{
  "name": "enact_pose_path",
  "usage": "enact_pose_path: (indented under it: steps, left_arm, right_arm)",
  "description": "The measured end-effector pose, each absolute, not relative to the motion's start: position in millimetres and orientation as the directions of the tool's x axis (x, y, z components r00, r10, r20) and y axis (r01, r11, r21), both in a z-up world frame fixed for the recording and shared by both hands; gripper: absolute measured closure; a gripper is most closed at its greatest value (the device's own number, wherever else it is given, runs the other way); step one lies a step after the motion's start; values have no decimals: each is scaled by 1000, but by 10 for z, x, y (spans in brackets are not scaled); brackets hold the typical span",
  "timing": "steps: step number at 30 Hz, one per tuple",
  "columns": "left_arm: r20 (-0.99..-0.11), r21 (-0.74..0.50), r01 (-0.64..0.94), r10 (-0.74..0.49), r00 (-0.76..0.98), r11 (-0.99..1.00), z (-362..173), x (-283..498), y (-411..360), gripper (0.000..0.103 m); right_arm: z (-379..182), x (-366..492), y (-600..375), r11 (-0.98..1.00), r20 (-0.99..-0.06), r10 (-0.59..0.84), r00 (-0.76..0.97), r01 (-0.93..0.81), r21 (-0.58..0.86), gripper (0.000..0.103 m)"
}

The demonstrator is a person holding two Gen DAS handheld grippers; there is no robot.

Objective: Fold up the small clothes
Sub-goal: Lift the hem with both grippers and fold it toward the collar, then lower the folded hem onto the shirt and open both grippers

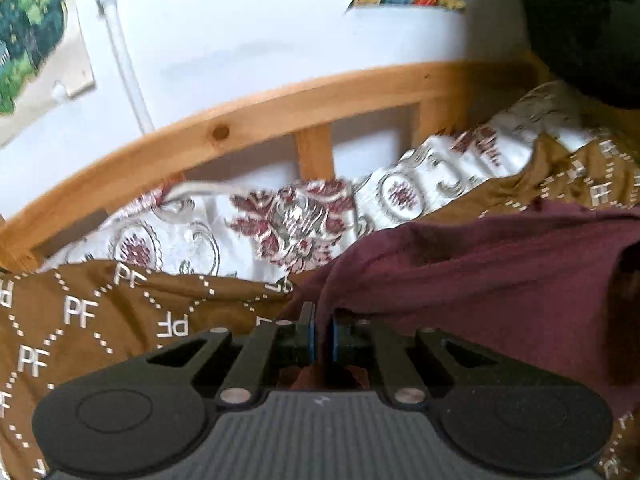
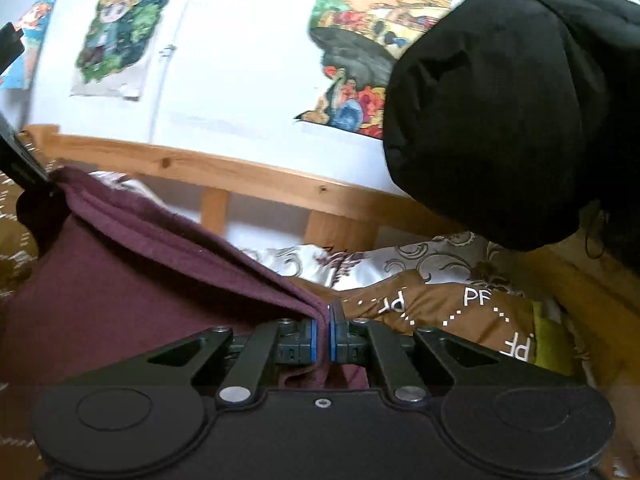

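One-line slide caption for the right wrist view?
Right gripper shut on the maroon garment's edge, held above a brown PF-print bedcover beside a wooden bed rail.

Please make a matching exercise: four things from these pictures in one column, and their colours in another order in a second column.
Things:
1. garment held in both grippers
2. bedspread with PF letters
3. bed rail
4. wall

Colours:
a. white
b. maroon
c. light wood
d. brown

Pairs: 1-b, 2-d, 3-c, 4-a
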State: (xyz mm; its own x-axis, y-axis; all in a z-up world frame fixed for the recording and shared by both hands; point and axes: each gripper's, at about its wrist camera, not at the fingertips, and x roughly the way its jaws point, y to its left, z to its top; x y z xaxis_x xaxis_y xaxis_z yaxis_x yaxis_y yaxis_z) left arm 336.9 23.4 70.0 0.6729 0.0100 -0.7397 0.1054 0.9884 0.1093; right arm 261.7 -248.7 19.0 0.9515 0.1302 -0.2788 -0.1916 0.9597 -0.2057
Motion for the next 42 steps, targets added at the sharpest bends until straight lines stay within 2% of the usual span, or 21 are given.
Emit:
enact_pose_path:
  steps: [3, 7, 8, 9, 10, 11, 12, 13, 14, 18, 20, 24, 29, 31, 35, 37, 40, 41, 42]
  left_arm:
    - [-774, 80, 78, 13, 633, 994, 504, 3533, 272, 95]
    - [-772, 37, 58, -8, 636, 998, 367, 3627, 307, 95]
    - [-772, 36, 58, -9, 636, 998, 338, 3648, 313, 95]
    - [-776, 33, 60, -12, 631, 998, 321, 3669, 324, 95]
    - [-785, 23, 59, -19, 619, 998, 296, 3701, 344, 93]
    - [-796, 6, 54, -28, 604, 999, 276, 3733, 365, 86]
    - [-810, -14, 42, -36, 586, 999, 240, 3765, 397, 79]
    - [-824, -27, 24, -36, 565, 999, 215, 3801, 425, 76]
    - [-833, -40, 11, -39, 552, 999, 199, 3831, 448, 72]
    - [-829, -96, 4, -82, 553, 995, 188, 3891, 524, 70]
    - [-832, -83, 9, -74, 550, 996, 169, 3888, 503, 70]
    - [-826, -61, 18, -60, 560, 998, 160, 3866, 463, 70]
    - [-822, -61, 19, -61, 566, 998, 196, 3886, 444, 79]
    - [-823, -40, 17, -43, 567, 999, 206, 3886, 411, 79]
    - [-826, -5, 15, -12, 563, 1000, 232, 3911, 379, 77]
    - [-830, -16, 7, -17, 558, 1000, 252, 3932, 413, 73]
    - [-830, -39, -8, -28, 557, 999, 286, 3953, 498, 54]
    - [-822, -55, -4, -43, 567, 998, 304, 3946, 529, 45]
    - [-813, -80, 4, -67, 578, 997, 320, 3937, 558, 31]
  right_arm:
    - [-13, 2777, -2613, 983, -230, 150, 961, -171, -73, 89]
    - [-226, 2890, -2621, 979, -258, 158, 953, -186, -89, 87]
    - [-248, 2908, -2638, 980, -265, 154, 952, -182, -86, 80]
    - [-262, 2928, -2655, 982, -271, 141, 952, -170, -87, 61]
    - [-267, 2933, -2678, 985, -274, 117, 954, -147, -89, 48]
    - [-267, 2919, -2706, 988, -276, 100, 956, -128, -83, 22]
    - [-253, 2924, -2758, 991, -279, 92, 956, -114, -63, 6]
    - [-235, 2927, -2810, 993, -285, 97, 954, -111, -34, 2]
    - [-208, 2932, -2860, 994, -290, 107, 951, -113, -6, 1]
    - [-195, 2929, -2871, 990, -320, 119, 940, -136, -32, 1]
    - [-223, 2950, -2834, 986, -353, 131, 926, -158, -49, 1]
    - [-270, 2967, -2794, 962, -418, 245, 875, -274, -9, 1]
    - [-309, 2827, -2744, 925, -414, 328, 849, -378, -43, 1]
    - [-350, 2811, -2700, 926, -419, 288, 861, -362, -107, 1]
    - [-455, 2849, -2709, 946, -405, 114, 907, -224, -236, 1]
    - [-493, 2898, -2810, 962, -406, 14, 914, -123, -244, 1]
    - [-491, 2923, -3028, 985, -401, -55, 914, -16, -172, 1]
    - [-486, 2915, -3070, 988, -395, -63, 917, 2, -154, 1]
    - [-481, 2893, -3098, 990, -389, -68, 919, 12, -144, 1]
